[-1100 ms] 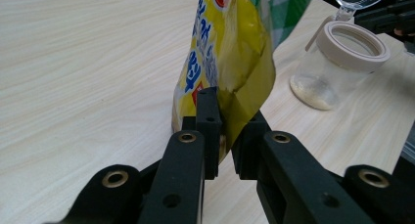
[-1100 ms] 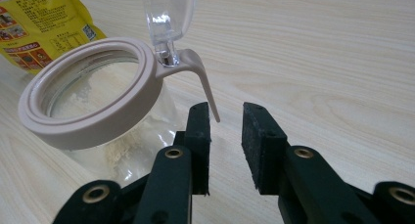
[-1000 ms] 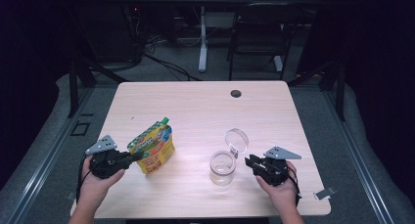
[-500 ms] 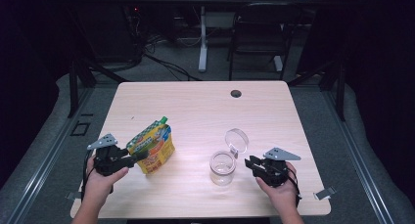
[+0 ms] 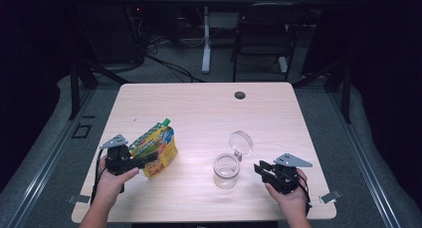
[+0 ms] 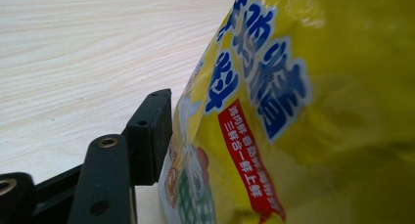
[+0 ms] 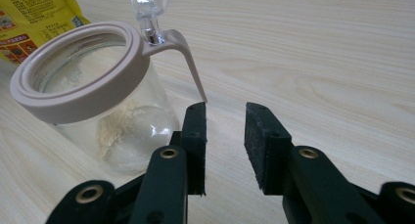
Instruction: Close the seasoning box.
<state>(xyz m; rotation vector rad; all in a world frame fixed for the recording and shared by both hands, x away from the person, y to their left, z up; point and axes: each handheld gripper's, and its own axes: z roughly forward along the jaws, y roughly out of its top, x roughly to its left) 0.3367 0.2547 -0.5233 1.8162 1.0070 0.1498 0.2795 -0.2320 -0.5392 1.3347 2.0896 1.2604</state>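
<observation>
In the high view, the left gripper point(image 5: 142, 161), jaws just opening, is releasing the pouch point(image 5: 158, 147) lying at its 2 o'clock, spout pointing to 1 o'clock. In the left gripper view, one pad is parting from the pouch point(image 6: 303, 111). In the right gripper view, the right gripper point(image 7: 225, 136) is standing spread and empty, the jar point(image 7: 98, 101) sitting at its 10 o'clock.

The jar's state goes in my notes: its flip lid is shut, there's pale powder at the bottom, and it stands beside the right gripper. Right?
Not quite: the jar stands with its flip lid swung open, as the high view shows. The powder and the right gripper beside it are as you say.
</observation>
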